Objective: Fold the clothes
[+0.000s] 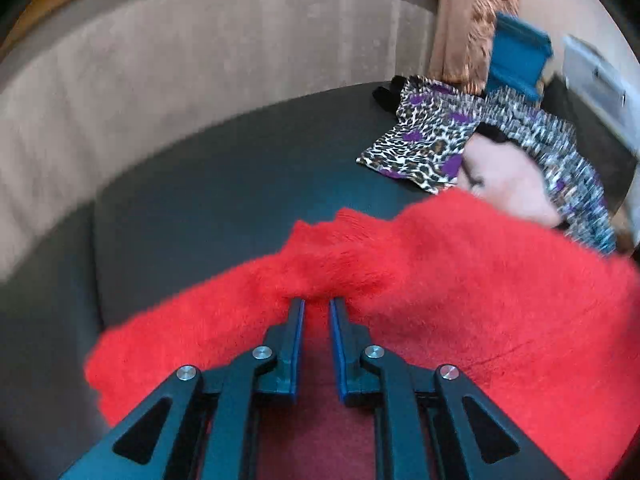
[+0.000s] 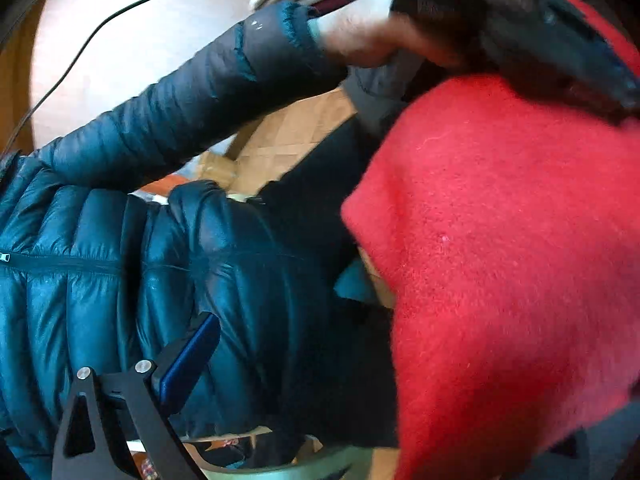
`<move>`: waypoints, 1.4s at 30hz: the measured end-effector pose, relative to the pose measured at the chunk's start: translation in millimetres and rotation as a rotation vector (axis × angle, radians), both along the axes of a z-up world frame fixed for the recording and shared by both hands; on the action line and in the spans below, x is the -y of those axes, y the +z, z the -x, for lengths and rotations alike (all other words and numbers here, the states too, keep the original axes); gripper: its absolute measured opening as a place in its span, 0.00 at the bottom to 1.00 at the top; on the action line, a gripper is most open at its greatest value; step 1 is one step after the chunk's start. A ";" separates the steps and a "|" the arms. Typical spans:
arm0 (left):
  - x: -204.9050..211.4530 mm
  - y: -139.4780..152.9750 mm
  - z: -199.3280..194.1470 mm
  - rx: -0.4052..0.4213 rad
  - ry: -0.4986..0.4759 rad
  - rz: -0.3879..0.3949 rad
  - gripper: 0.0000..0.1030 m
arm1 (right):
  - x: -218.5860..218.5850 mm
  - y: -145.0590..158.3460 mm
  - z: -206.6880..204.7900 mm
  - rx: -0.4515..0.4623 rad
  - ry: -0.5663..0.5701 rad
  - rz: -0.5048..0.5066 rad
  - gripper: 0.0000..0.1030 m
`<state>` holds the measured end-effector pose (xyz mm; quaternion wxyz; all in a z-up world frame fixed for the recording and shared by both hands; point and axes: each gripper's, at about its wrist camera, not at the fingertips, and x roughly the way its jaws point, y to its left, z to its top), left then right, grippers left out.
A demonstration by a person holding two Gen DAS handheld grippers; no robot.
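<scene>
A fuzzy red sweater (image 1: pixel 460 280) lies across a dark padded surface (image 1: pixel 240 184). My left gripper (image 1: pixel 317 304) points down at the sweater's upper edge, its jaws narrow, and the red fabric bunches up pinched between the blue pads. In the right wrist view the same sweater (image 2: pixel 500 260) hangs close over the right half of the picture. My right gripper (image 2: pixel 320 328) stands wide open. Only its left finger (image 2: pixel 188 356) shows, as the sweater hides the other. A hand (image 2: pixel 360 44) at the top holds the left gripper (image 2: pixel 560 44) against the sweater's top.
A leopard-print garment with purple patches (image 1: pixel 424 140) lies at the surface's far right, with a blurred pale pink shape (image 1: pixel 508 188) beside it. A beige upholstered back (image 1: pixel 180 72) rises behind. The person's dark teal puffer jacket (image 2: pixel 120 280) and sleeve (image 2: pixel 192 108) fill the left, over parquet floor (image 2: pixel 288 136).
</scene>
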<state>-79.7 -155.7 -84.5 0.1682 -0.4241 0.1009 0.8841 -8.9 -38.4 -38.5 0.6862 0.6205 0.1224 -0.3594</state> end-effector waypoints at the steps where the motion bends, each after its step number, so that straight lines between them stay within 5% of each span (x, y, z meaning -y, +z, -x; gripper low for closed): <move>1: -3.6 -0.3 5.1 -0.008 -0.001 0.008 0.14 | -8.4 -0.8 6.8 0.001 -0.028 -0.001 1.00; 6: -14.5 -2.2 13.5 -0.070 -0.027 0.067 0.14 | -40.9 -31.5 18.5 0.097 -0.228 0.047 1.00; 12: -19.8 2.6 25.6 -0.082 -0.135 0.193 0.23 | -39.8 -15.6 4.9 0.331 -0.451 0.502 1.00; 17: -26.1 3.7 27.5 -0.090 -0.160 0.288 0.28 | -84.3 -57.5 0.5 0.291 -0.595 0.386 0.88; 24: -30.9 15.5 11.1 -0.089 -0.006 0.268 0.26 | -111.0 -40.3 6.7 0.089 -0.638 0.209 0.88; 28: -25.9 31.9 -23.2 -0.112 0.053 0.163 0.26 | -96.3 -33.8 -4.3 -0.035 -0.627 0.169 0.87; 30: -21.2 32.8 -30.4 -0.083 0.073 0.073 0.26 | -89.8 -38.7 -4.2 -0.103 -0.631 0.089 0.44; 32: -22.2 28.7 -34.0 -0.070 0.073 0.053 0.26 | -87.9 -41.1 -3.0 -0.131 -0.644 0.021 0.13; 36: -26.0 19.0 -25.7 -0.052 0.033 0.073 0.26 | -87.6 -5.1 -6.9 -0.227 -0.651 0.027 0.12; 40: -26.0 14.4 -16.9 -0.038 -0.022 0.053 0.31 | -116.8 42.4 -5.9 -0.211 -0.698 0.215 0.11; 42: -25.7 10.4 -12.3 -0.047 -0.023 0.045 0.34 | -125.1 0.6 -2.5 -0.137 -0.737 0.106 0.10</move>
